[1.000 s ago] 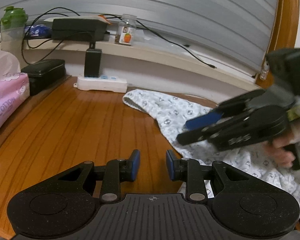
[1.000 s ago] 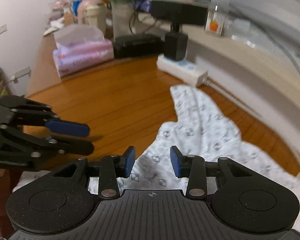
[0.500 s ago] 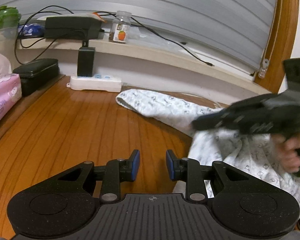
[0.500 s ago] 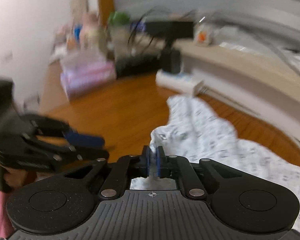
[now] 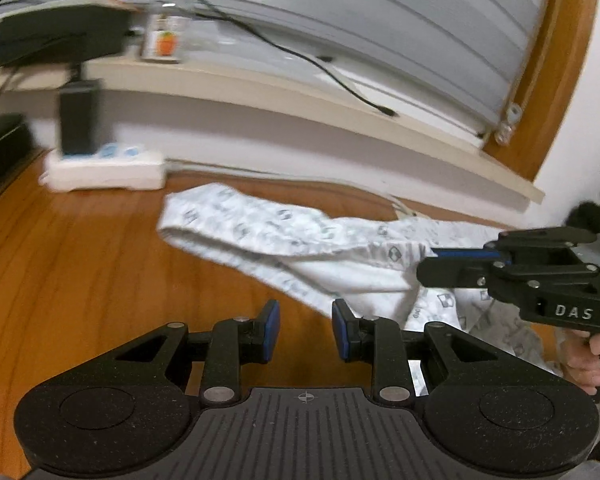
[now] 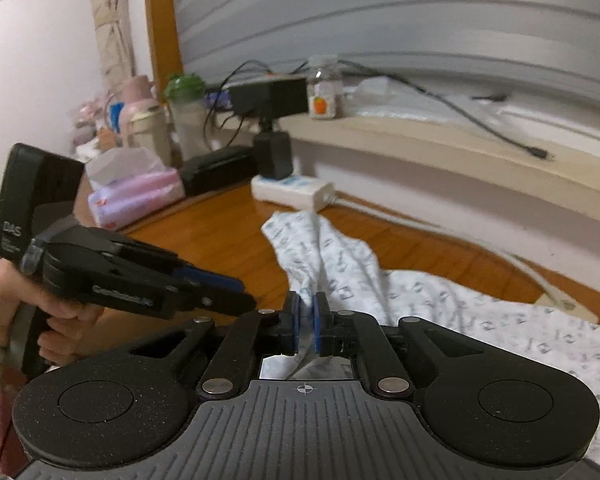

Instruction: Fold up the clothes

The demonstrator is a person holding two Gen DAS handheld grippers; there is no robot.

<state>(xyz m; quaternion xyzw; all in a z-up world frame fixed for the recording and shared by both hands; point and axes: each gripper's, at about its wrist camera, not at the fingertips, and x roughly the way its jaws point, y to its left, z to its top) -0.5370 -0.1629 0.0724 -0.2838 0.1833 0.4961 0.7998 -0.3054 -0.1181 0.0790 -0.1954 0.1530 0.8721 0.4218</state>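
Observation:
A white garment with a small grey print (image 5: 300, 248) lies crumpled on the wooden table (image 5: 80, 280); one end stretches toward the power strip. My right gripper (image 6: 306, 322) is shut on a fold of this garment (image 6: 340, 268), with cloth pinched between its blue pads. In the left wrist view the same right gripper (image 5: 430, 264) comes in from the right, held by a hand, and lifts the fabric edge. My left gripper (image 5: 306, 332) is open above the bare wood, just left of the cloth's near edge, with nothing between its fingers. The right wrist view shows it (image 6: 236, 292) at the left.
A white power strip (image 5: 104, 168) with a black adapter sits at the table's back. A ledge behind holds a black box (image 5: 60, 36), a small jar (image 5: 164, 40) and cables. A pink tissue pack (image 6: 136, 196), a black case (image 6: 216, 168) and bottles (image 6: 184, 116) stand at the far left.
My right gripper closed on a fold of the garment and pulled it up and to the right. My left gripper shifted right, toward the cloth, still open.

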